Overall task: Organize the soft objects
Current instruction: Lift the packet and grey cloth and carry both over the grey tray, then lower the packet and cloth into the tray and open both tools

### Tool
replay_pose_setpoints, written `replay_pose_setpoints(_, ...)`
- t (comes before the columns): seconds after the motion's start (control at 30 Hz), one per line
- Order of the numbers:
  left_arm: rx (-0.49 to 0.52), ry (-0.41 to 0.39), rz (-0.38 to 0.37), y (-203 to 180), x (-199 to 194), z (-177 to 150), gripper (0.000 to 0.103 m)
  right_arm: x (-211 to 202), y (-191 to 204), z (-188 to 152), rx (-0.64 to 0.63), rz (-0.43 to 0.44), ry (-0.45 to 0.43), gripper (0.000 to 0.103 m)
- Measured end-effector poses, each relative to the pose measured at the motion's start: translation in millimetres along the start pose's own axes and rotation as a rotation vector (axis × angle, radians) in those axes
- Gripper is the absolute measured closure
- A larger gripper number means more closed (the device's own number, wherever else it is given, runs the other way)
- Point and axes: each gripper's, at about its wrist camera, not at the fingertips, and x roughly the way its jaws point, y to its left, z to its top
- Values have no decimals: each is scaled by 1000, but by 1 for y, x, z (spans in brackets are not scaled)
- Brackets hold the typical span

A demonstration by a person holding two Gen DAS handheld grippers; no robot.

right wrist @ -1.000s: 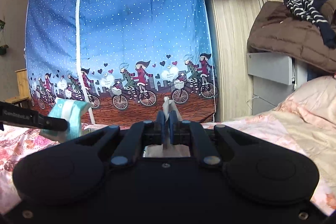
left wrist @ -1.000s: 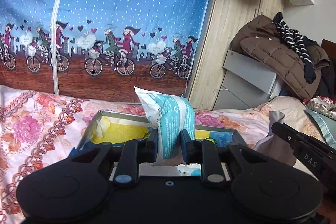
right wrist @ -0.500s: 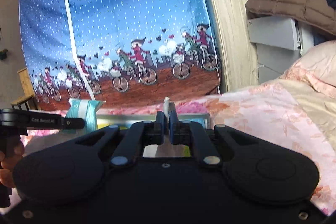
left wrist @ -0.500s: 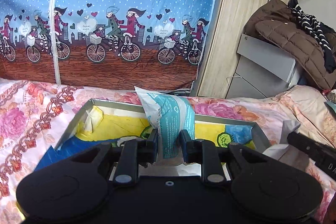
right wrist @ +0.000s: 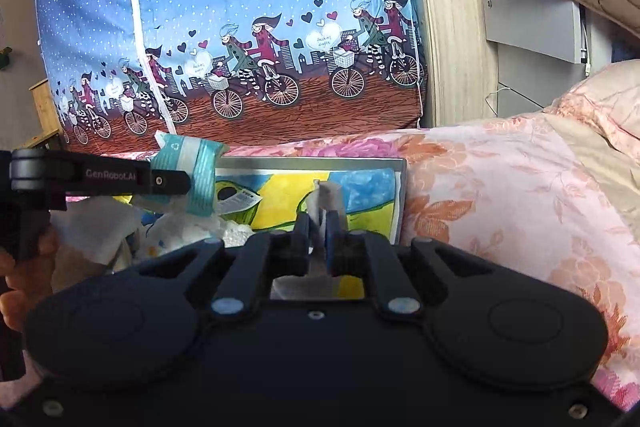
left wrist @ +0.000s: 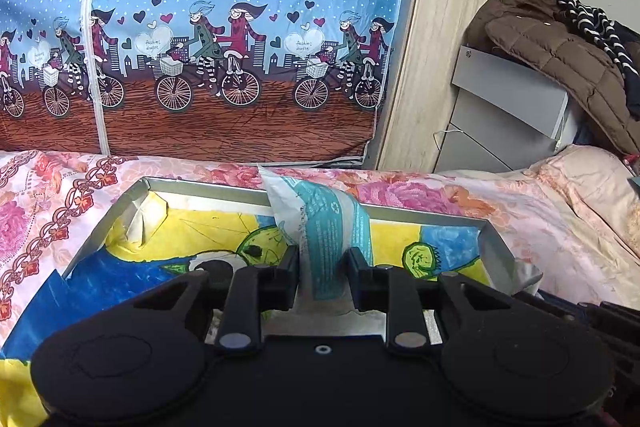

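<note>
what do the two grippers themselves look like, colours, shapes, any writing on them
Both are matte black plastic. The left gripper and right gripper each have a wide body with two round lobes, silver pivot screws and two straight black fingers. From the side, the left one bears pale "GenRobot.AI" lettering. No cables or sleeves show.

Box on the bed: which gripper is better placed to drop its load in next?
Left, probably. The left gripper hangs over the middle of the box, opening around its teal packet. The right gripper pinches tissue nearer the edge.
</note>
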Motion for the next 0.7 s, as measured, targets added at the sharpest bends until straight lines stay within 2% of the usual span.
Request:
replay_pose_setpoints(0.3, 3, 19, 15, -4, 9, -3, 73, -3, -2, 0, 4, -13, 30, 97)
replay_pose_setpoints(0.4, 10, 14, 20, -5, 9, -5, 69, -1, -1, 0, -10, -16, 47, 95)
replay_pose_setpoints(0.47, 8, 13, 24, -6, 10, -7, 66, 0, 0, 0, -22, -23, 57, 83)
replay_pose_setpoints(0.5, 8, 11, 28, -6, 10, -7, 63, 0, 0, 1, -30, -25, 63, 79)
replay_pose_setpoints(0.57, 12, -6, 42, -7, 8, -9, 54, -1, 1, 1, -44, -26, 69, 62)
replay_pose_setpoints(0.63, 14, -42, 75, -9, 5, -9, 35, -2, 1, 2, -53, -17, 71, 59)
replay_pose_setpoints(0.7, 8, -78, 98, -10, 2, -10, 28, -3, 2, 4, -63, -5, 72, 58)
